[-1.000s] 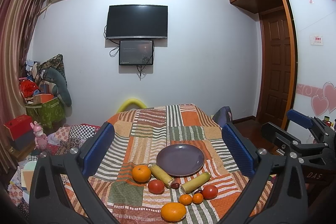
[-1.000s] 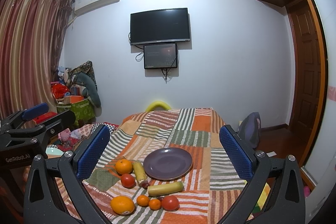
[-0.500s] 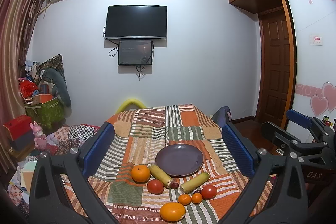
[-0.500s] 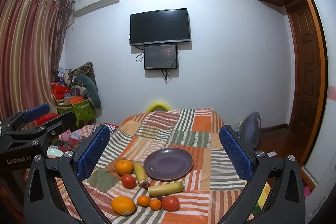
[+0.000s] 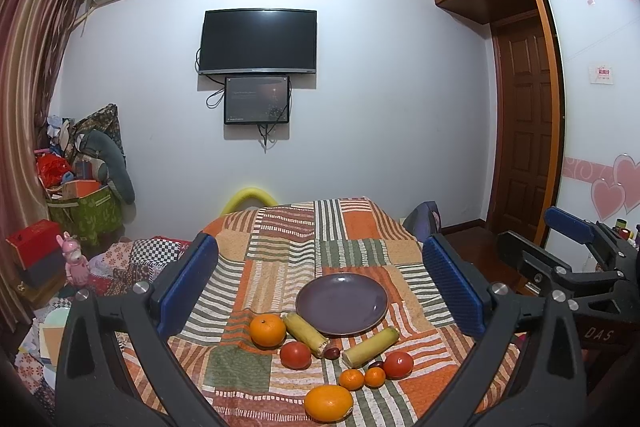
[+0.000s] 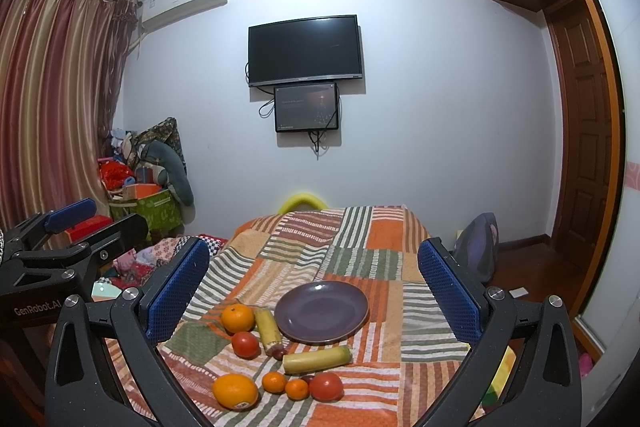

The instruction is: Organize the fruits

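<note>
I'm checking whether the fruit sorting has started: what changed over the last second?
Nothing visibly changed. Both tongs, left and right, stay open and empty above the patchwork cloth. The purple plate remains bare, and the oranges, tomatoes and yellow pieces lie where they were, in front of it.

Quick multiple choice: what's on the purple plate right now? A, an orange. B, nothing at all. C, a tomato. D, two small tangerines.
B: the purple plate is bare, while the oranges, tomatoes and small tangerines all lie on the striped cloth in front of and beside it.
</note>
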`<state>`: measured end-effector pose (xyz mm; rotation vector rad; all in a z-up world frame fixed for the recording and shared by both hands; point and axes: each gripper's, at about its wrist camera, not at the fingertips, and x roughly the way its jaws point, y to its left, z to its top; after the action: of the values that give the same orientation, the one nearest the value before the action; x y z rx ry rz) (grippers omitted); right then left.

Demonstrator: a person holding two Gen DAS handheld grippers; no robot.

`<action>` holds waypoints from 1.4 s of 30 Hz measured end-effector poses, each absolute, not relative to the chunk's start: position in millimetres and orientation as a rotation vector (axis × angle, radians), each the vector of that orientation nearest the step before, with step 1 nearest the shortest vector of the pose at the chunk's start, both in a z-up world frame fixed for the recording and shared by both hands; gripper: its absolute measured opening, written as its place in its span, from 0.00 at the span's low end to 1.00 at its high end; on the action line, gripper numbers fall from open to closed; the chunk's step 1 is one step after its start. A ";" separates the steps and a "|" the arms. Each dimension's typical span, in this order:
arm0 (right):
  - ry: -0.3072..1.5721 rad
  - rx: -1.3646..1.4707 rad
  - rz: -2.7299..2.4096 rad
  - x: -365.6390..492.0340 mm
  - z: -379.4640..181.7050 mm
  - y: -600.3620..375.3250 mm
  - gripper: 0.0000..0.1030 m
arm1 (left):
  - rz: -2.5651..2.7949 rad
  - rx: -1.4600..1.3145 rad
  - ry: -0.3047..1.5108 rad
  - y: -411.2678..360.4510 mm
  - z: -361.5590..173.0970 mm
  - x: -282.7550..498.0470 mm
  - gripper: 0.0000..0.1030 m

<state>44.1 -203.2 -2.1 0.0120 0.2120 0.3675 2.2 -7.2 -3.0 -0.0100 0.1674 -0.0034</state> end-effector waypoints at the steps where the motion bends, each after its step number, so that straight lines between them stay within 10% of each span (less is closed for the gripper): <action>1: 0.212 0.013 0.368 44.4 -2.4 -203.9 1.00 | -0.004 -0.011 0.167 -7.6 -3.1 2.4 1.00; 23: 0.295 0.000 0.389 60.1 -20.1 -208.3 0.99 | -0.023 -0.024 0.260 -2.9 -18.7 23.7 0.90; 42: 0.671 -0.054 0.435 104.9 -102.6 -220.7 0.60 | -0.071 0.014 0.657 6.7 -111.8 94.9 0.78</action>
<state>104.9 -220.8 -102.6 -0.0538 0.6710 0.4351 94.9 6.7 -111.8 0.0139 0.6566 -0.0707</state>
